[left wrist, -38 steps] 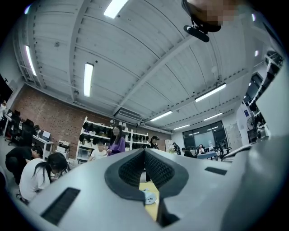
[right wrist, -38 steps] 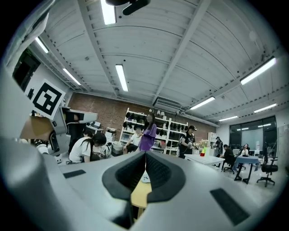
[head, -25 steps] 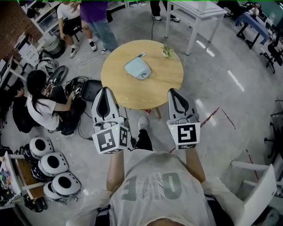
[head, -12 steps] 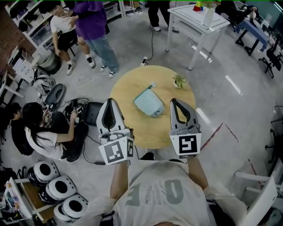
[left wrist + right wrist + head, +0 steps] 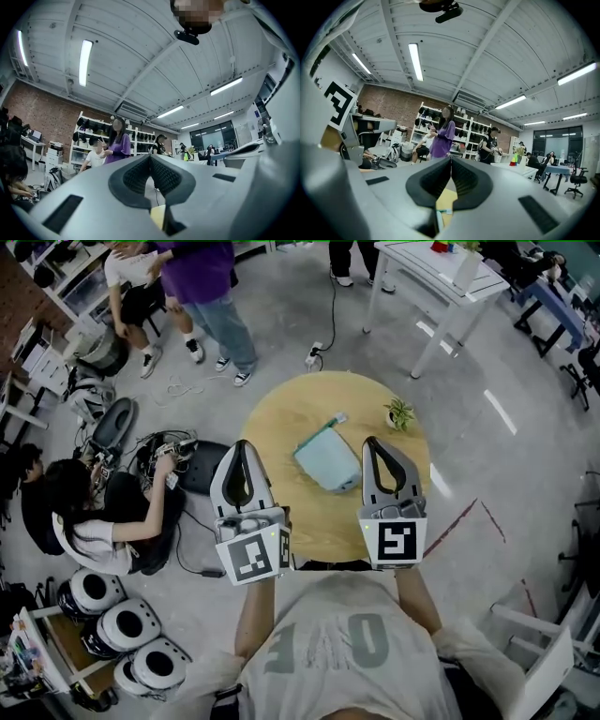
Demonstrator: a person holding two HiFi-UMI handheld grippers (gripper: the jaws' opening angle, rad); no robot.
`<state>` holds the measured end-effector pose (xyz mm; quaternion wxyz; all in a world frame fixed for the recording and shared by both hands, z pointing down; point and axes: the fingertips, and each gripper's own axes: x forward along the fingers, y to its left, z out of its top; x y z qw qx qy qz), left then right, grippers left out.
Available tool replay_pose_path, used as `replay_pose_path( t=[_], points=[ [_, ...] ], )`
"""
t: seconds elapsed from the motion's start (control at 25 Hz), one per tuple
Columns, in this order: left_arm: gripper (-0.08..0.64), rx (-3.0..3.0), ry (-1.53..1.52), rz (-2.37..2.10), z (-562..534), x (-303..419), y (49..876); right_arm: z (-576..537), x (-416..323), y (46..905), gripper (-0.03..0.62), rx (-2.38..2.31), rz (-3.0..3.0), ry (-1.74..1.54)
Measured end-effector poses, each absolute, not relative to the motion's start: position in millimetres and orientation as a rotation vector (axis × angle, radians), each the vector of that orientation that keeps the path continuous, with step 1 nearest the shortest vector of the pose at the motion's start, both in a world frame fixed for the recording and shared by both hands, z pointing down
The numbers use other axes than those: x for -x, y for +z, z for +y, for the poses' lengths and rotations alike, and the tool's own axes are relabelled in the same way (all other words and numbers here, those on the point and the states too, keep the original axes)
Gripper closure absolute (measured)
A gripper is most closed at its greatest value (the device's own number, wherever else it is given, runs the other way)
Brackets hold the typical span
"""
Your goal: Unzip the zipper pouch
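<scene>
A soft, pale-blue, roughly rectangular zipper pouch (image 5: 327, 465) is seen lying flat on the round, smooth wooden table (image 5: 281, 418). From above it lies between the left gripper (image 5: 242, 446) and the right gripper (image 5: 372, 442), closer to the right one. Both pairs of ribbed black jaws are pressed together with nothing held, and a small potted plant (image 5: 401, 414) is set near the table's right edge, apart from the pouch.

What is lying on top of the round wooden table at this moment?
A light blue zipper pouch lies near the middle and a small potted plant stands near the right edge. The left gripper and right gripper cover near-side parts of the table.
</scene>
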<state>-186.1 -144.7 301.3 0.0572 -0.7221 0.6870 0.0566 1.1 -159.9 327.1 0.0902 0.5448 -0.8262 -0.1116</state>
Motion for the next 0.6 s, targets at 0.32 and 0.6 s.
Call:
replay_pose_path(
  t=[0.32, 0.6],
  points=[
    [0.532, 2.147, 0.143, 2.114, -141.1, 182.7, 304.8, -161.4, 1.1, 347.9, 0.563, -1.567, -2.474, -0.214],
    [0.532, 2.095, 0.102, 2.208, -140.2, 199.4, 318.3, -173.1, 45.2, 385.4, 0.485, -1.318, -2.456, -0.126]
  ],
)
